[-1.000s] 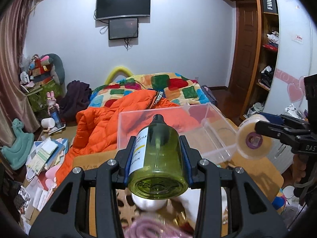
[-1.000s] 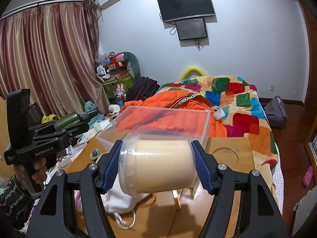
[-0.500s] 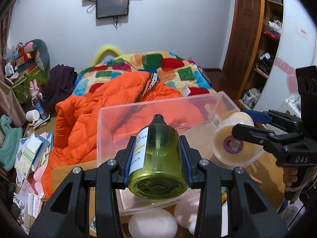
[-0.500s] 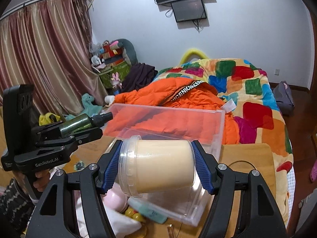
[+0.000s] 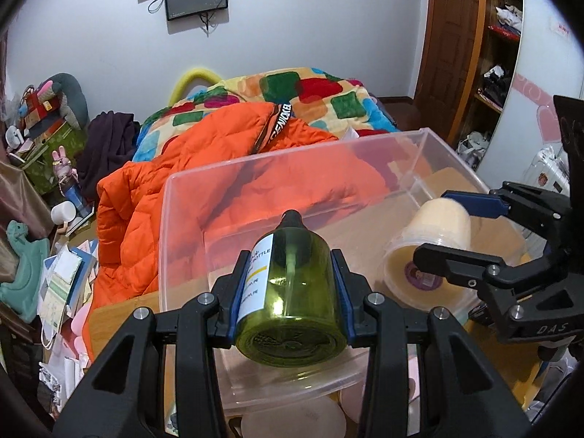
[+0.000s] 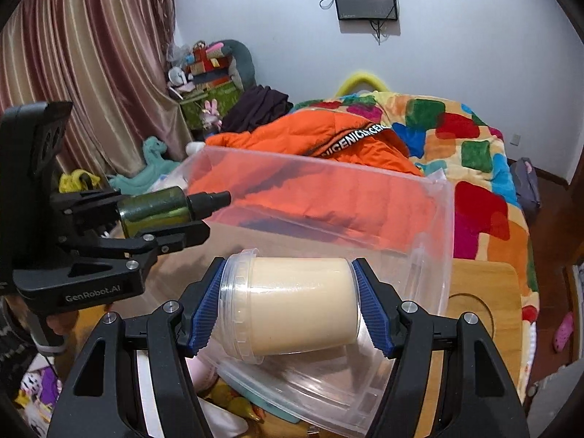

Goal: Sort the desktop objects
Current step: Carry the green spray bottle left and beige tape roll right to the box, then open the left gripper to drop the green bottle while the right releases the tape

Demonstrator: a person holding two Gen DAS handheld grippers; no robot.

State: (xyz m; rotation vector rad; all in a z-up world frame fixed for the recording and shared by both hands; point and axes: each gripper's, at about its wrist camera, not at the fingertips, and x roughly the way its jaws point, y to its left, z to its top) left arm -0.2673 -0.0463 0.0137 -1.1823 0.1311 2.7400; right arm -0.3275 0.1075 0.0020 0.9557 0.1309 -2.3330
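Both loads held over the clear bin (image 5: pixel 189 197)
Left hand-held gripper (image 5: pixel 290 284) pinches the green bottle (image 5: pixel 292 292); at 3 o'clock, right hand-held gripper (image 6: pixel 288 306) clamps the cream jar (image 6: pixel 295 303).

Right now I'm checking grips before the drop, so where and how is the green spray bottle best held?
Around its round body, as the left gripper has it: pads on opposite sides of the green spray bottle, coming from its base end. The straight walls give flat contact; the narrow black nozzle points ahead over the clear bin.

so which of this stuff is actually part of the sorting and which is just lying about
In the job:
green bottle, in the left gripper
cream jar, in the right gripper
clear bin

Lying about:
orange jacket
patchwork blanket
bunny figure
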